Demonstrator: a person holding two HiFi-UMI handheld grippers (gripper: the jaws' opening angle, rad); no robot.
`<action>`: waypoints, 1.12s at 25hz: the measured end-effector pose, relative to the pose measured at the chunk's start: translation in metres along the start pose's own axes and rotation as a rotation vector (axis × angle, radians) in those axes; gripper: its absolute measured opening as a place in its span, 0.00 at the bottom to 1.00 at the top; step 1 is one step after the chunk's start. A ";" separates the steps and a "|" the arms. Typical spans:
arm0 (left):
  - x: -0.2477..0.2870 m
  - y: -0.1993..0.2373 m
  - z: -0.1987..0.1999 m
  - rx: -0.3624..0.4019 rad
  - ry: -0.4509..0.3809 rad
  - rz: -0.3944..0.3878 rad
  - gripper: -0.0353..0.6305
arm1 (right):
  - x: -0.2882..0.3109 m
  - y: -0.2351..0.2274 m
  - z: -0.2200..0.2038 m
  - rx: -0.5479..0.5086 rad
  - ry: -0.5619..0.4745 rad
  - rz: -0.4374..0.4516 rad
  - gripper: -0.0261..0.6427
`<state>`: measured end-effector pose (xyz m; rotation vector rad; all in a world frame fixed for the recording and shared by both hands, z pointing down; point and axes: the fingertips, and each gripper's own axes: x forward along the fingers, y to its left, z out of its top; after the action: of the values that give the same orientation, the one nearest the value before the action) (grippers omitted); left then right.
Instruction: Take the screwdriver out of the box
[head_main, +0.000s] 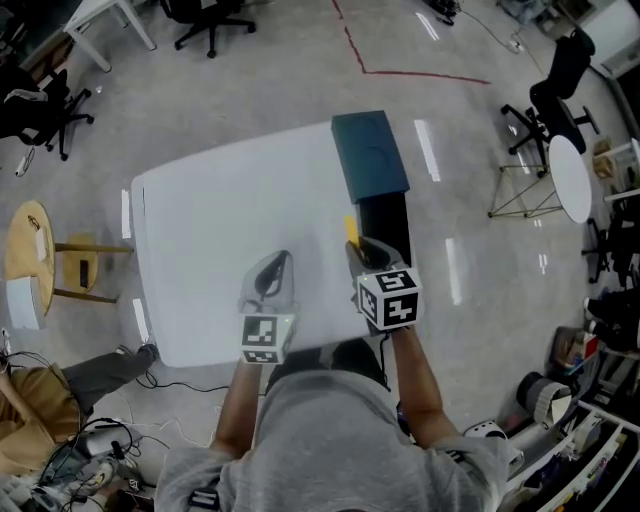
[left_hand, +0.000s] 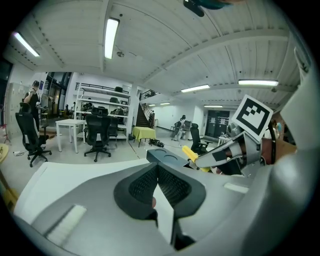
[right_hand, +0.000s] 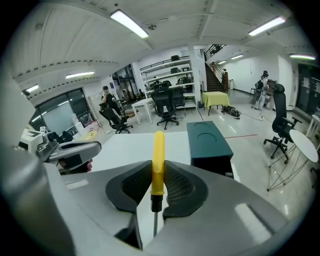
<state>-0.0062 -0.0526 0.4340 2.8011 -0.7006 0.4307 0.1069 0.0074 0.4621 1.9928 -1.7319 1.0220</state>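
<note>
My right gripper (head_main: 358, 250) (right_hand: 158, 166) is shut on a screwdriver (right_hand: 157, 165) with a yellow handle (head_main: 351, 229); the handle points away from me and the metal shaft runs back between the jaws. It hangs above the table just in front of the dark teal box (head_main: 372, 160) (right_hand: 208, 141), whose black open part (head_main: 385, 225) lies at the table's right edge. The left gripper (head_main: 280, 263) (left_hand: 158, 169) hovers beside it over the white table (head_main: 220, 230), shut with nothing between its pads. In the left gripper view the yellow handle (left_hand: 189, 151) shows in front of the box (left_hand: 167, 157).
A wooden stool (head_main: 32, 255) stands left of the table, and black office chairs (head_main: 555, 95) and a small round white table (head_main: 570, 180) stand to the right. Red tape (head_main: 420, 73) marks the floor beyond. Shelves and desks line the far wall (right_hand: 167, 82).
</note>
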 end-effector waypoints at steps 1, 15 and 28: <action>-0.004 0.003 0.000 -0.004 -0.004 0.009 0.07 | 0.001 0.006 0.001 -0.007 -0.002 0.008 0.15; -0.068 0.043 0.001 -0.040 -0.051 0.170 0.07 | 0.004 0.091 0.008 -0.130 -0.005 0.161 0.15; -0.127 0.091 -0.013 -0.123 -0.071 0.418 0.07 | 0.030 0.171 0.008 -0.291 0.062 0.370 0.15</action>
<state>-0.1602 -0.0738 0.4171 2.5589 -1.2895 0.3431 -0.0527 -0.0575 0.4405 1.4846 -2.1243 0.8628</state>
